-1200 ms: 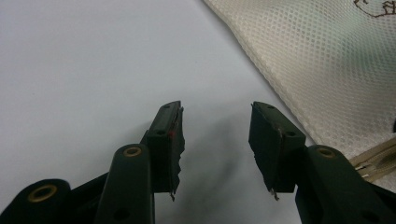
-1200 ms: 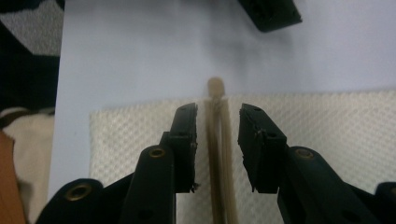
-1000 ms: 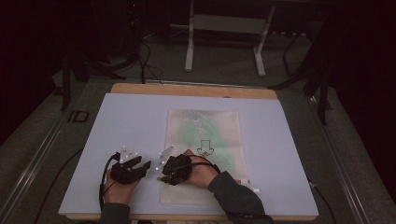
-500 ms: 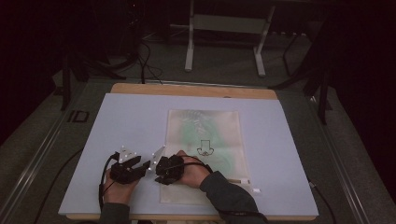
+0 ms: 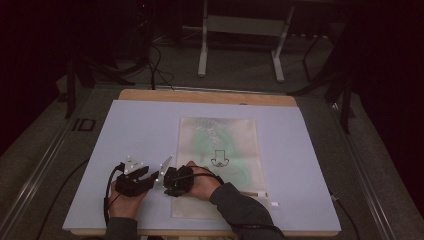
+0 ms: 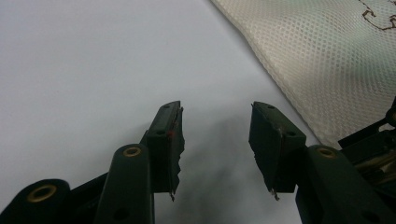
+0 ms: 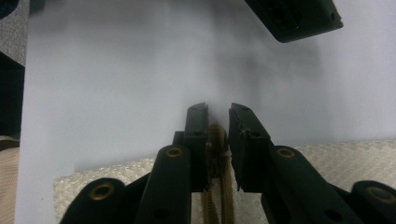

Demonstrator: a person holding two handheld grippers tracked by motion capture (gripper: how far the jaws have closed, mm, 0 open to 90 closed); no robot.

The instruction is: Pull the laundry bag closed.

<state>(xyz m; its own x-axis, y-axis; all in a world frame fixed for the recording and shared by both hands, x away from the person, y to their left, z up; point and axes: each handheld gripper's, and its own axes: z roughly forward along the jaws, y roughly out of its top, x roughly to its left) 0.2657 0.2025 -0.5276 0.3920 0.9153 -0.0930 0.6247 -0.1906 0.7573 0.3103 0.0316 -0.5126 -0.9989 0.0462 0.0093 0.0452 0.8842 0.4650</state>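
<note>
While the left gripper [image 6: 215, 140] hovers just above the bare white worktop [image 5: 140, 130] with its fingers [image 6: 168, 144] spread apart and nothing between them, the right gripper [image 7: 218, 140] sits at the near left corner of a white mesh bag [image 5: 220, 150]. Its jaws have just been closing, and its fingers [image 7: 197, 140] now stand narrowly apart on either side of the bag's brass-coloured zipper [image 7: 215, 186], with the zipper's end piece between them; whether the pads already press on it I cannot tell. From above, the bag lies flat in the middle of the worktop, its long side running away from the person, greenish contents and a small dark printed motif [image 5: 218, 159] showing through the mesh. Both grippers are close together near the front edge, the left one just beside the bag's corner. In the left gripper view the bag's edge [image 6: 322, 60] runs diagonally past the right-hand finger.
</note>
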